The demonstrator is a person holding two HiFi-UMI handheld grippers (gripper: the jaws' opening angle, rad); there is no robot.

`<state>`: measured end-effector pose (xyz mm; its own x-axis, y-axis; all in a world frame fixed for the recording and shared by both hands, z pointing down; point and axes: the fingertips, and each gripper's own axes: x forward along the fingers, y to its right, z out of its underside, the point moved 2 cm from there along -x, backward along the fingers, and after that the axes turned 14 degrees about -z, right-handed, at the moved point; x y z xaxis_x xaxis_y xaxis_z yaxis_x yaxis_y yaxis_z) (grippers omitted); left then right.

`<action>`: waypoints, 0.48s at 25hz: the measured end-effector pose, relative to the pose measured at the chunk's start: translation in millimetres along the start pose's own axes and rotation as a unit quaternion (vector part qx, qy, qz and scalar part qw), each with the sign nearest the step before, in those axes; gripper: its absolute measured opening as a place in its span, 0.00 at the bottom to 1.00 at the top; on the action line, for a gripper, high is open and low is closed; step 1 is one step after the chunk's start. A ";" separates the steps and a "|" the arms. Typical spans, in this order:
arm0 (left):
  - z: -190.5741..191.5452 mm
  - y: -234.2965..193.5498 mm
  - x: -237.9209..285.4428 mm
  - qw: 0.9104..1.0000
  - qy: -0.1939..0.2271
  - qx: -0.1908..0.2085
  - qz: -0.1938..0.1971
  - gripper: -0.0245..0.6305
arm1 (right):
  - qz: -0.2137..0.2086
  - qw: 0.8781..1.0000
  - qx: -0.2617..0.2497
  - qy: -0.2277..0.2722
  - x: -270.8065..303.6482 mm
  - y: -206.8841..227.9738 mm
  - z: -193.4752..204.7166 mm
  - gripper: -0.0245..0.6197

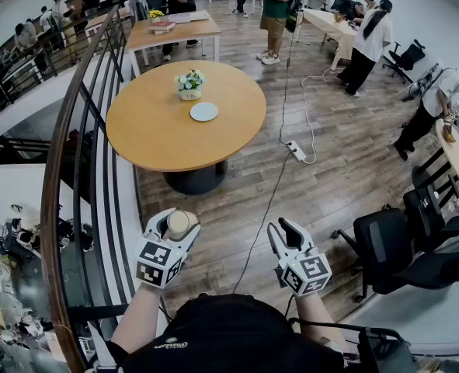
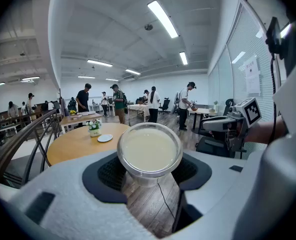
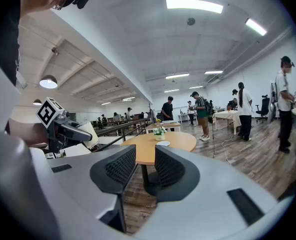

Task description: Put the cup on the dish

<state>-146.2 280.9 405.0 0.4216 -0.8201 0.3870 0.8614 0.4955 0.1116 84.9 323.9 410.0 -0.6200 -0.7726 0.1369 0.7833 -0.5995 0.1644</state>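
Note:
A clear cup (image 1: 179,224) with a pale creamy inside sits between the jaws of my left gripper (image 1: 175,228), held above the wooden floor well short of the table. In the left gripper view the cup (image 2: 149,151) fills the middle, and the dark pads of the left gripper (image 2: 148,173) press its sides. The small white dish (image 1: 203,112) lies on the round wooden table (image 1: 151,134), just in front of a flower pot (image 1: 189,84). My right gripper (image 1: 285,230) hangs beside the left, empty, its jaws a narrow gap apart (image 3: 145,169). The dish (image 3: 163,143) shows far ahead.
A curved metal railing (image 1: 97,169) runs along the left. A cable and power strip (image 1: 297,151) cross the floor right of the table. Black office chairs (image 1: 415,239) stand at the right. Several people stand at tables in the back.

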 end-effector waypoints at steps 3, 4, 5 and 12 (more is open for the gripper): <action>0.3 2.4 1.9 1.000 -0.001 0.001 0.001 0.43 | -0.001 1.000 0.000 0.000 -0.5 1.7 1.3 0.22; -0.5 3.1 3.0 1.000 -0.001 0.002 0.001 0.43 | -0.001 1.000 0.000 0.001 -0.5 3.0 0.9 0.22; -1.6 3.6 4.1 1.000 -0.001 0.002 0.001 0.43 | -0.002 1.000 0.000 0.001 -0.4 4.3 0.0 0.22; -5.1 9.5 5.3 1.000 -0.005 0.002 0.003 0.43 | -0.006 1.000 0.000 -0.004 -3.5 6.1 -0.9 0.22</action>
<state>-134.3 279.8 403.4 0.4230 -0.8146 0.3970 0.8582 0.5007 0.1131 91.9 322.8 409.6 -0.6300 -0.7633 0.1430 0.7756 -0.6090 0.1660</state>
